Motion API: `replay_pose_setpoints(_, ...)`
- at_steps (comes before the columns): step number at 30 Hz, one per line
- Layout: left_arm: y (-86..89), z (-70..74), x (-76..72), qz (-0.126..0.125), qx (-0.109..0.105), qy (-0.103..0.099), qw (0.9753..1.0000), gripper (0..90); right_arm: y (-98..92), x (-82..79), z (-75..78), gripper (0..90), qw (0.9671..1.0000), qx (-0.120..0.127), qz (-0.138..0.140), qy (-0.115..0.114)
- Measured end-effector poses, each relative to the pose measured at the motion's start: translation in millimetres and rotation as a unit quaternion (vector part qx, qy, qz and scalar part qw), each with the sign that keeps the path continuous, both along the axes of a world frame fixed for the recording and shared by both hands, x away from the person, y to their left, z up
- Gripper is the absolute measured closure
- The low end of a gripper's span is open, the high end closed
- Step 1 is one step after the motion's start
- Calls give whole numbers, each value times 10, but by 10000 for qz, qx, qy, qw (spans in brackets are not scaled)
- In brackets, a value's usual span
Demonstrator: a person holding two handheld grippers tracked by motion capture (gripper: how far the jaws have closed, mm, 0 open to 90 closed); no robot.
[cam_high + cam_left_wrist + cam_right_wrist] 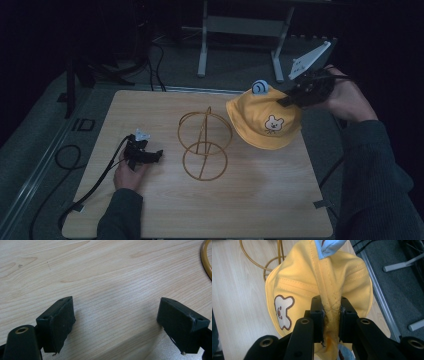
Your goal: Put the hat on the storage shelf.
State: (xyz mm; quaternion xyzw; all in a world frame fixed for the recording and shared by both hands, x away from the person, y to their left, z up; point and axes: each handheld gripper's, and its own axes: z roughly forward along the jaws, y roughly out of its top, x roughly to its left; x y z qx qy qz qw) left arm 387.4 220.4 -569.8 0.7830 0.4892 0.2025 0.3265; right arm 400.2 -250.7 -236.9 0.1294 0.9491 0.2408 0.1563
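Note:
A yellow child's hat (263,122) with a bear patch and a blue ear hangs above the table's right side. My right gripper (284,100) is shut on it; in the right gripper view its jaws pinch a fold of the hat's (294,290) crown at my right gripper (331,312). A gold wire hat stand (204,145) of rings and a post sits mid-table, left of the hat. My left gripper (159,154) rests open on the wood left of the stand. In the left gripper view my left gripper (116,325) has bare wood between its pads, and the stand's ring (206,260) curves at top right.
The wooden table (250,205) has its right edge just beyond the hat. Cables (67,160) trail over the grey floor at left. A metal frame's legs (202,47) stand behind the table.

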Motion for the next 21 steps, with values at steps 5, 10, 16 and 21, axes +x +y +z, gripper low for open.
replay_pose_setpoints(5, 0, 0, 0, -1, 0, 0, 10000, 145, 23, -5, 37, 772, 10000, 48, 12, -29)
replay_pose_setpoints(10, 0, 0, 0, 0, -1, 0, 10000, 145, 49, -13, 77, 773, 9999, 100, 52, -73)
replay_pose_setpoints(16, 0, 0, 0, 0, 0, 1, 10000, 145, 107, -22, 121, 773, 9998, 141, 108, -115)
replay_pose_setpoints(21, 0, 0, 0, 0, 0, 1, 10000, 145, 148, -26, 154, 773, 9996, 165, 153, -149)
